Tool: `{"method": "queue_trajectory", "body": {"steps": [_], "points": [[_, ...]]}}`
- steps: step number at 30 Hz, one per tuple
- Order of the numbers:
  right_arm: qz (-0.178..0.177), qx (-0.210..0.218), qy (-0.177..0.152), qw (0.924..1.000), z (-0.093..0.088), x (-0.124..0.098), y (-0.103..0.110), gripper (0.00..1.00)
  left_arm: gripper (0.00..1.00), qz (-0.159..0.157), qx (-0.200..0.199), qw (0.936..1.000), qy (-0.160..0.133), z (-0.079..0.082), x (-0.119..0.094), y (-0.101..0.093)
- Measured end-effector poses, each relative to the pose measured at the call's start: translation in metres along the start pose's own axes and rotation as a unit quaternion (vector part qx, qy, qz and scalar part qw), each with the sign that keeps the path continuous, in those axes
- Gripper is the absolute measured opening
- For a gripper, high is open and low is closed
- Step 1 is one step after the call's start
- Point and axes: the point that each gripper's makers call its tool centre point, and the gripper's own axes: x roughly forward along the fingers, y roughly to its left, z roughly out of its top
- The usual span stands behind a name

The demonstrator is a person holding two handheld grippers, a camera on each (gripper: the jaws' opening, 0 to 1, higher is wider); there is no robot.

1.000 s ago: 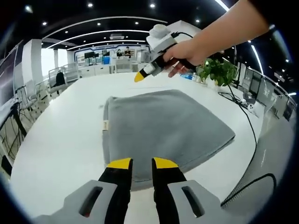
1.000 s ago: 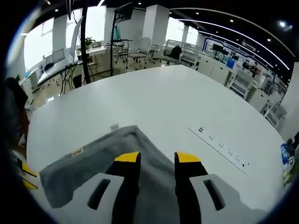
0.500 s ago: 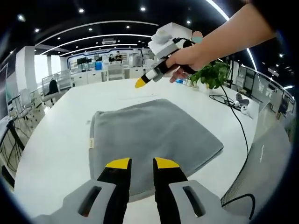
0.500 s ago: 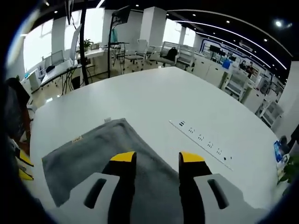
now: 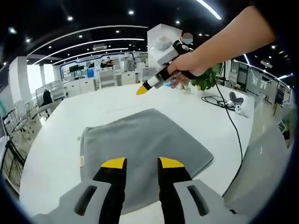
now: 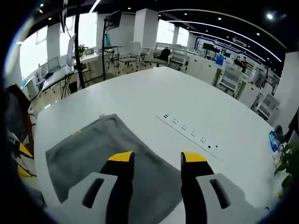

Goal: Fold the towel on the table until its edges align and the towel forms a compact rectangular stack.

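Lying flat on the white worktop (image 5: pixel 60 126), the grey towel (image 5: pixel 140 149) forms a folded, roughly rectangular pad with a small pale tag (image 5: pixel 82 161) on its left edge in the left gripper view. Its near edge is hidden behind the left hand-held gripper (image 5: pixel 142 163), whose two yellow-tipped black jaws stand slightly spread above the cloth, pinching nothing. How many layers the towel has cannot be made out from either view.

In the right gripper view the towel (image 6: pixel 88 149) appears from another side, its near part covered by the right hand-held gripper (image 6: pixel 156 157); those jaws are also parted with a clear gap and grip nothing. Whether either set of jaw tips touches the cloth cannot be told. At the left margin of this view a yellow tip (image 6: pixel 23 161) of the other hand-held gripper is partly cut off by the edge.

The right hand-held gripper (image 5: pixel 142 89) also shows in the left gripper view, held in a person's hand (image 5: pixel 187 65) above the worktop beyond the towel's far edge, clear of the cloth; from this angle the state of its jaws cannot be read, since the yellow tips overlap.

A row of small sockets (image 6: pixel 189 133) is set into the worktop beside the towel. A black cable (image 5: pixel 233 126) runs across the worktop to the right of the towel, and a green plant (image 5: pixel 210 79) stands behind the hand, partly hidden by it. Desks and chairs farther off are too blurred to detail.
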Motion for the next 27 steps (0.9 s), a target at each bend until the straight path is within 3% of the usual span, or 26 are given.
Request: {"method": "queue_trajectory", "body": {"steps": [16, 27], "points": [[-0.003, 0.027, 0.0, 0.9996, -0.033, -0.04, -0.023, 0.42, 0.31, -0.049, 0.053, 0.9974, 0.004, 0.023, 0.014, -0.047], [-0.003, 0.035, 0.002, 0.9994, -0.057, -0.039, -0.044, 0.37, 0.31, -0.072, 0.071, 0.9948, 0.007, 0.028, 0.028, -0.089]]}}
